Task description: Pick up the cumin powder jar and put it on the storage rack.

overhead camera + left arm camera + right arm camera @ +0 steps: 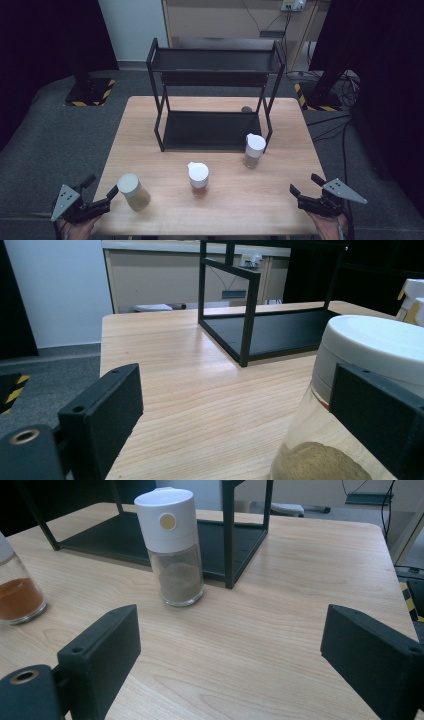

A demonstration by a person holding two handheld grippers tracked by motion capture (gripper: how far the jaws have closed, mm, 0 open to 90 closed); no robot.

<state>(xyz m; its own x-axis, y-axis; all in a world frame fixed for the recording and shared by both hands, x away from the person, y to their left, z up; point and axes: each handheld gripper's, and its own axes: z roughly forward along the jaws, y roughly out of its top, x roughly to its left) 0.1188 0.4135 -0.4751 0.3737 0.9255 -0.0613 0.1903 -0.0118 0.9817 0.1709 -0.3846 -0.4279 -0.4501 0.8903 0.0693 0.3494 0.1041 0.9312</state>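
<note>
A pale wooden bench (220, 200) carries a black two-tier metal rack (215, 95) at its far middle. In front of it stand three clear glass jars with white lids: grey powder (253, 150) by the rack's right post, red-brown powder (198, 178) mid-bench, tan powder (133, 191) near left. The left gripper (102, 192) has wide jaws, empty, one jaw just beside the tan jar. The right gripper (306, 186) hovers at the near right corner, jaws wide, empty.

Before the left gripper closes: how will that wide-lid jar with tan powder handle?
The jar looks like clear glass or hard plastic: probably rigid and slick under the pads. Powder fills only its bottom, so likely light. The wide lid sits above a broad body, so it probably resists tipping.
</note>
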